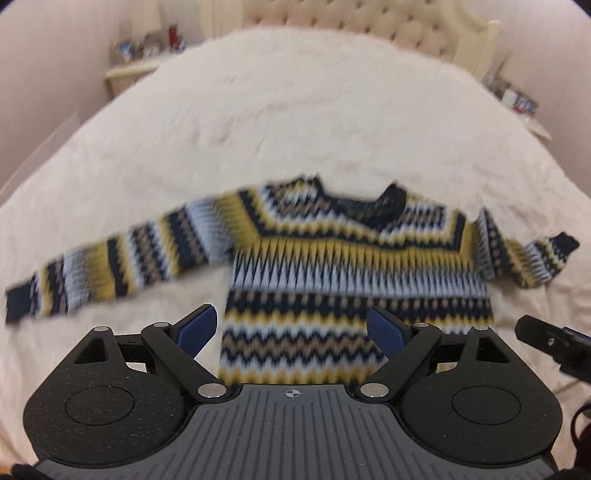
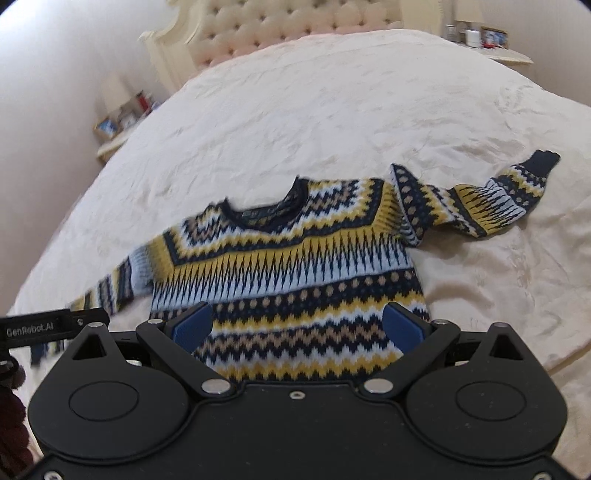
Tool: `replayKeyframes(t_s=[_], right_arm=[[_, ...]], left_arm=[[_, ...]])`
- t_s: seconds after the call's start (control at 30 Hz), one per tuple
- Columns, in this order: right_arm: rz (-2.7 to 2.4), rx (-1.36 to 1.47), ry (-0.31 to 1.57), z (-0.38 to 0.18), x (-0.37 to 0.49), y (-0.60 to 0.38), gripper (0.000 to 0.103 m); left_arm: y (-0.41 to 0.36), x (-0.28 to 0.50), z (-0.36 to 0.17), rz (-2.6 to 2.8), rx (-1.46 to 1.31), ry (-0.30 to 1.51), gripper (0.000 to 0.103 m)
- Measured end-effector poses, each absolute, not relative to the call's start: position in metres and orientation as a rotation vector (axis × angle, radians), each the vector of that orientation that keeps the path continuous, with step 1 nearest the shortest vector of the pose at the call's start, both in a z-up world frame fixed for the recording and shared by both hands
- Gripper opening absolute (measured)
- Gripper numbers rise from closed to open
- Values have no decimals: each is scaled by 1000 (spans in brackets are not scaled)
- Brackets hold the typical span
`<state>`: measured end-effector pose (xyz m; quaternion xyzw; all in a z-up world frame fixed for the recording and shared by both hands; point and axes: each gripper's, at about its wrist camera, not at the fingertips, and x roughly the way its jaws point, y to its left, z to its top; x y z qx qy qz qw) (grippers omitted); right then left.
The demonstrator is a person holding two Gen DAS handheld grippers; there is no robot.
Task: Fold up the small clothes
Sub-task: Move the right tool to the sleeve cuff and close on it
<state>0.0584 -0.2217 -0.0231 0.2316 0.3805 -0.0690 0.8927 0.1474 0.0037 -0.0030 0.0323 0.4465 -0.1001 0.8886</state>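
Observation:
A small knitted sweater (image 1: pixel 351 266) with navy, yellow, white and tan zigzag bands lies flat and face up on a cream bed, collar away from me. It also shows in the right wrist view (image 2: pixel 288 273). Its left sleeve (image 1: pixel 110 269) stretches out straight; its right sleeve (image 2: pixel 480 199) is bent and twisted. My left gripper (image 1: pixel 291 328) is open and empty, above the hem. My right gripper (image 2: pixel 299 328) is open and empty, also over the hem. The right gripper's body shows in the left wrist view (image 1: pixel 554 343).
The cream bedspread (image 1: pixel 280 122) covers the whole bed. A tufted headboard (image 2: pixel 280 26) stands at the far end. Nightstands with small items flank it, one at the left (image 1: pixel 147 55) and one at the right (image 2: pixel 487 40).

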Motion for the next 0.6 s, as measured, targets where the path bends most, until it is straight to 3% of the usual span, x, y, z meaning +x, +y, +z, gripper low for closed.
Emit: replayKeyframes(t_s=[0.27,0.6], right_arm=[[-241,482,710,-23,70,-243,99],[-290,430,799,-51,92,-306,99]], left_arm=[[-5,168,-13,-378,-27,794,89],[-23,179,-32,-315,-23,923,88]])
